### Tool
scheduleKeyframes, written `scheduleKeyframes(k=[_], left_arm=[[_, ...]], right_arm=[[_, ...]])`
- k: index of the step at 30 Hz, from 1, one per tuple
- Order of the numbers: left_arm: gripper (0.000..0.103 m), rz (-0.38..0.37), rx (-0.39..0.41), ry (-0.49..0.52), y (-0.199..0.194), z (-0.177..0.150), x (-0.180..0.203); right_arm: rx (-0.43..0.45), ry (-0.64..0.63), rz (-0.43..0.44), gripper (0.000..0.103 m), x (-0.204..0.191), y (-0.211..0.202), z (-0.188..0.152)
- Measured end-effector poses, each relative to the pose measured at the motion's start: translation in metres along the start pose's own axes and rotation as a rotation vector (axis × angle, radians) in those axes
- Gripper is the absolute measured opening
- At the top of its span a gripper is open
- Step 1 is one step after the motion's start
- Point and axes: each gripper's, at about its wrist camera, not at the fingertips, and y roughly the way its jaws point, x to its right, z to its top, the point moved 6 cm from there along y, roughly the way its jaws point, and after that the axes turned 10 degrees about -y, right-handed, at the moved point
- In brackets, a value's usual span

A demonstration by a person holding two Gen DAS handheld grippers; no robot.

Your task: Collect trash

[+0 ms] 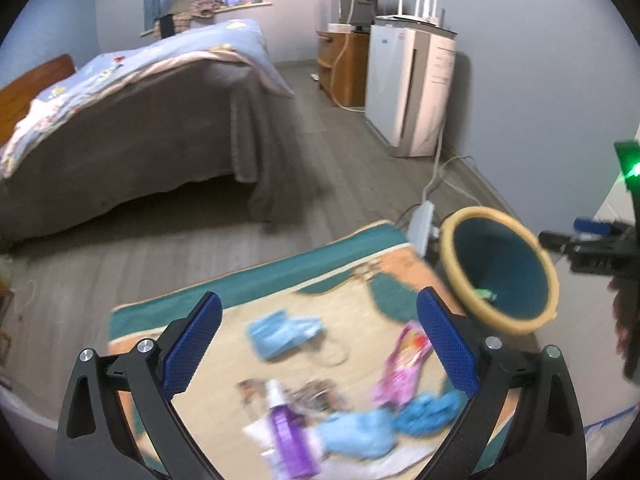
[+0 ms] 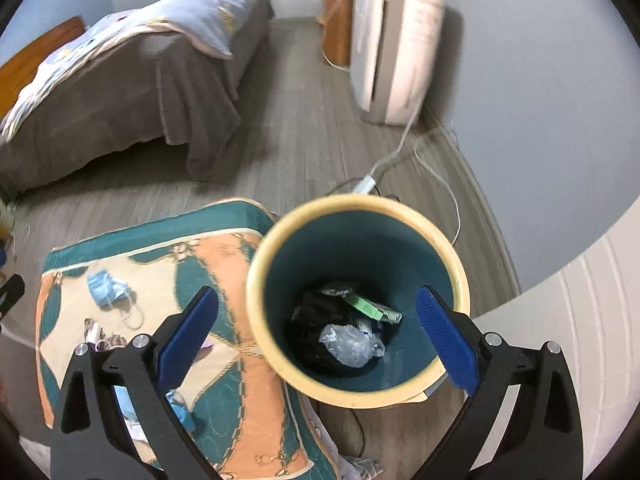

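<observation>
Teal inside and cream at the rim, the trash bin (image 2: pixel 356 296) stands on the floor just beside the patterned rug (image 2: pixel 224 264). In it lie a crumpled clear plastic piece (image 2: pixel 350 344), something black and a green wrapper (image 2: pixel 370 306). The right gripper (image 2: pixel 316 334) hangs over the bin's mouth, jaws wide apart and holding nothing. The left gripper (image 1: pixel 320 344) is also spread wide and empty, over the rug, where a blue face mask (image 1: pixel 282 334), a pink wrapper (image 1: pixel 400 368), a purple bottle (image 1: pixel 290 436) and blue gloves (image 1: pixel 380 424) lie scattered (all blurred). A bed (image 1: pixel 132 108) stands well beyond.
</observation>
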Motion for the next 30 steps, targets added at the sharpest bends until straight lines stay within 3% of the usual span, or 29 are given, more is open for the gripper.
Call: scheduleKeyframes(k=[4, 10, 14, 19, 23, 27, 30], left_arm=[[0.097, 0.046, 0.014, 0.017, -0.023, -0.012, -0.03], [0.097, 0.084, 0.025, -0.008, -0.04, -0.034, -0.068], [0.097, 0.098, -0.007, -0.049, -0.036, -0.043, -0.086], [0.097, 0.1, -0.012, -0.065, -0.036, -0.049, -0.097], [0.097, 0.102, -0.024, -0.059, -0.032, -0.055, -0.101], [0.097, 0.106, -0.035, -0.064, -0.028, -0.058, -0.107], [0.097, 0.092, -0.03, -0.083, -0.026, -0.056, -0.112]], right_arm=[[0.044, -0.003, 0.005, 0.097, -0.022, -0.018, 0.007], [0.037, -0.059, -0.017, 0.097, -0.068, -0.028, 0.005], [0.032, -0.037, 0.042, 0.097, -0.096, -0.029, -0.001], [-0.013, 0.021, 0.115, 0.097, -0.112, -0.017, -0.012], [-0.047, -0.003, 0.122, 0.097, -0.124, -0.004, -0.02], [-0.075, 0.012, 0.184, 0.097, -0.13, 0.01, -0.023], [-0.092, -0.003, 0.173, 0.097, -0.133, 0.02, -0.026]])
